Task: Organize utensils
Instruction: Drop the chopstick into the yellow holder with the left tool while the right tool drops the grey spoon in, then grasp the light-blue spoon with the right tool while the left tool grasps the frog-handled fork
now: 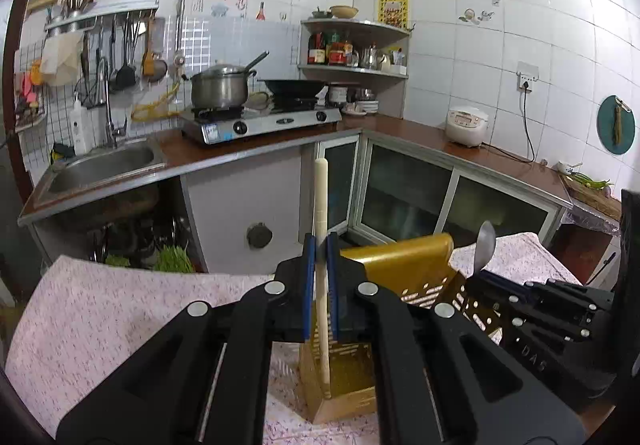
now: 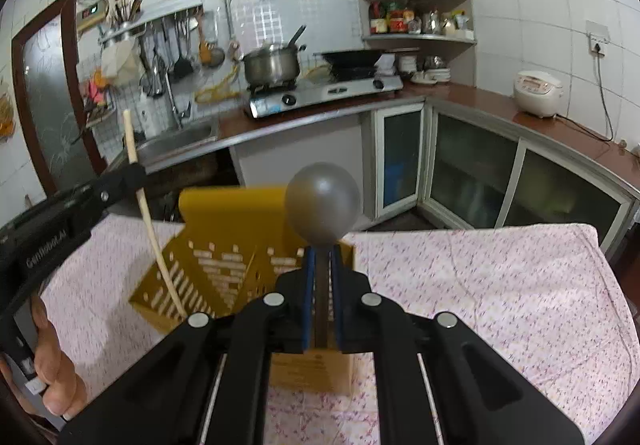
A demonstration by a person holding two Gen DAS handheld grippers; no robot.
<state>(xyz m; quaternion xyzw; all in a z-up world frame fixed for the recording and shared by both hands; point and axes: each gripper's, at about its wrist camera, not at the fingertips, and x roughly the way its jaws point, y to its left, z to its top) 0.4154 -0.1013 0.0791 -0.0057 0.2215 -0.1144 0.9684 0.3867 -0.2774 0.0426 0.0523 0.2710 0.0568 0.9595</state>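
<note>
A yellow slotted utensil holder stands on the flowered tablecloth. My left gripper is shut on a cream chopstick, held upright with its lower end inside the holder; the chopstick also shows in the right wrist view. My right gripper is shut on a metal spoon, bowl end up, its handle pointing down over the holder. The spoon and right gripper show at the right of the left wrist view.
The table has a pink flowered cloth. Behind it run an L-shaped kitchen counter with sink, gas stove with pot and wok, corner shelf and rice cooker. A hand holds the left gripper.
</note>
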